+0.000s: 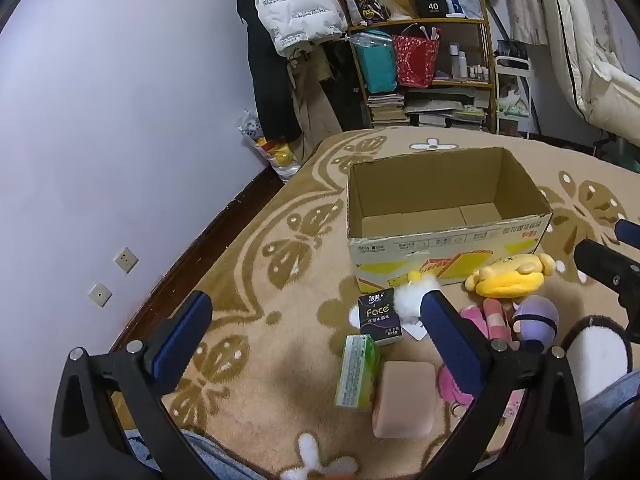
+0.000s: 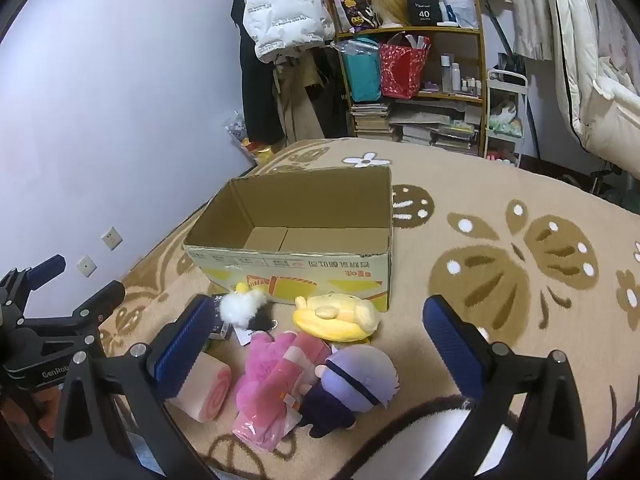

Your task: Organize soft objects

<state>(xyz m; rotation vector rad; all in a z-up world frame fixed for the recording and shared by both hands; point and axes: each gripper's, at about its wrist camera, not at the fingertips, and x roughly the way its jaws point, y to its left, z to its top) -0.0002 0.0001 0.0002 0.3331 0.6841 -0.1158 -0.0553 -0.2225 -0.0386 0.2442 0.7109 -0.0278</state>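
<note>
An open, empty cardboard box [image 1: 444, 240] [image 2: 296, 264] stands on the carpet. In front of it lie a yellow plush [image 1: 508, 278] [image 2: 340, 316], a white fluffy toy [image 1: 412, 296] [image 2: 242, 306], a pink plush [image 2: 276, 372], a purple-haired doll [image 1: 536, 320] [image 2: 352, 388], a pink swirl roll cushion [image 1: 404, 396] [image 2: 204, 392], a black tissue pack [image 1: 378, 314] and a green tissue pack [image 1: 356, 372]. My left gripper [image 1: 316, 328] is open above the packs. My right gripper [image 2: 320, 332] is open above the plush toys. Both are empty.
A beige carpet with brown butterfly pattern [image 2: 520, 272] covers the floor. A wall [image 1: 120, 120] runs on the left. A cluttered shelf [image 1: 428, 60] and hanging coats stand behind. A dark-rimmed white slipper [image 1: 596, 352] lies at the right.
</note>
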